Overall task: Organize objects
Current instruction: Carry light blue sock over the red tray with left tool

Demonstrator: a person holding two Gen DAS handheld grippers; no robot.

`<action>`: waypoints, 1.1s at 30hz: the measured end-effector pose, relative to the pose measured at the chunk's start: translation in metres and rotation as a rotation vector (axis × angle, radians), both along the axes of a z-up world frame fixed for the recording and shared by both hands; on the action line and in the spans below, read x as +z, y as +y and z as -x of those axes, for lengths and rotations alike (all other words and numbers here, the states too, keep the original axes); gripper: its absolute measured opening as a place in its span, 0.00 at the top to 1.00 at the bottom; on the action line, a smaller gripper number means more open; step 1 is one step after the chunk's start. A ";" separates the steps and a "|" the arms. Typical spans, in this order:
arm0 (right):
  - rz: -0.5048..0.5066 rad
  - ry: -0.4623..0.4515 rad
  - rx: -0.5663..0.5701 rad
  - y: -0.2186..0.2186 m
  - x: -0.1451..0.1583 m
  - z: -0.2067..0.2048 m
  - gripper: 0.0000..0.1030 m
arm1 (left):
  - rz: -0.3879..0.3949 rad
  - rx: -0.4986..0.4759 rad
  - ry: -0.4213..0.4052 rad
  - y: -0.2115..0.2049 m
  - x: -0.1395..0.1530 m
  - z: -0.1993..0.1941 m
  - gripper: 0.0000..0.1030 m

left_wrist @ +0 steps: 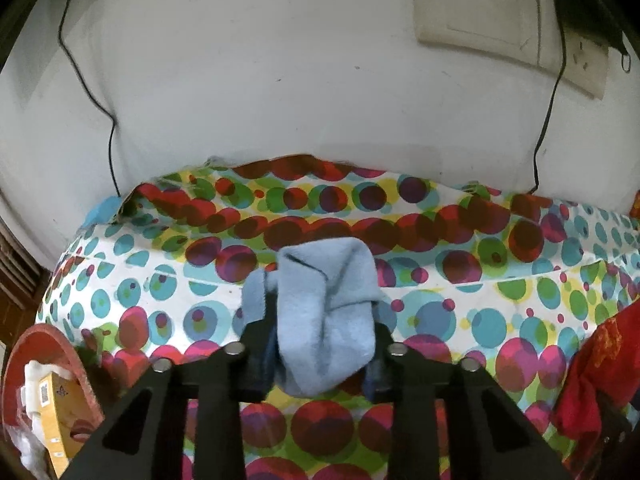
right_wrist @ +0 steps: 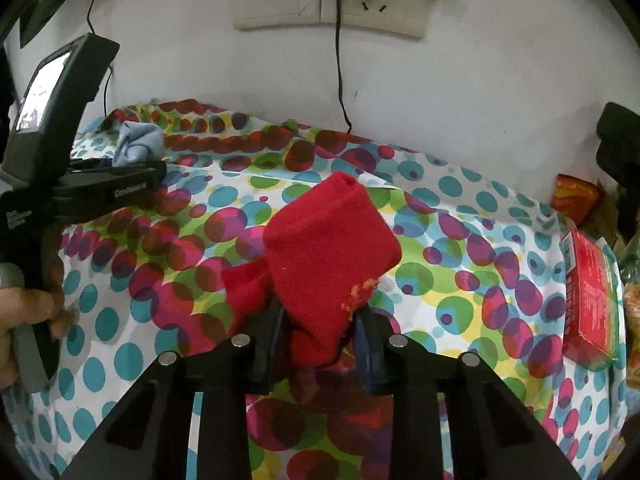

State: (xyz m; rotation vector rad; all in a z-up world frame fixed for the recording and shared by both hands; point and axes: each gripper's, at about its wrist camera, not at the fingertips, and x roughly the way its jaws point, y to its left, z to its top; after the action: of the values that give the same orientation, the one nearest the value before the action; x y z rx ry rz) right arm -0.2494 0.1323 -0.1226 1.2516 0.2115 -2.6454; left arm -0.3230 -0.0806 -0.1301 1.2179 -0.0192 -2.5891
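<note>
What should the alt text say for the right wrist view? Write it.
The right gripper is shut on a folded red cloth above a dotted tablecloth. At left, the left gripper holds a blue cloth.

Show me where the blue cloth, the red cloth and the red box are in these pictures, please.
blue cloth (left_wrist: 328, 312): left wrist view, on the bunched middle between the fingers.
red cloth (right_wrist: 328, 256): right wrist view, on its flat folded face.
red box (right_wrist: 592, 296): right wrist view, on its printed top face.
</note>
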 end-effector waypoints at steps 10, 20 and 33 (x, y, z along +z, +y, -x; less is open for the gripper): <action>0.044 -0.016 -0.006 0.004 -0.001 0.003 0.74 | -0.024 -0.012 0.019 -0.015 0.006 -0.027 0.75; 0.037 -0.014 -0.006 0.003 -0.003 0.005 0.74 | -0.080 -0.045 0.020 0.010 0.025 -0.046 0.75; 0.040 -0.015 -0.005 0.009 -0.004 0.007 0.73 | -0.089 -0.140 0.062 0.036 0.058 -0.115 0.75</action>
State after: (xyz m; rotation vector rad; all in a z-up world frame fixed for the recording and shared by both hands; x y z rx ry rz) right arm -0.2563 0.1416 -0.1271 1.2601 0.1522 -2.6306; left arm -0.2078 -0.0443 -0.0721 1.2058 0.0244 -2.7746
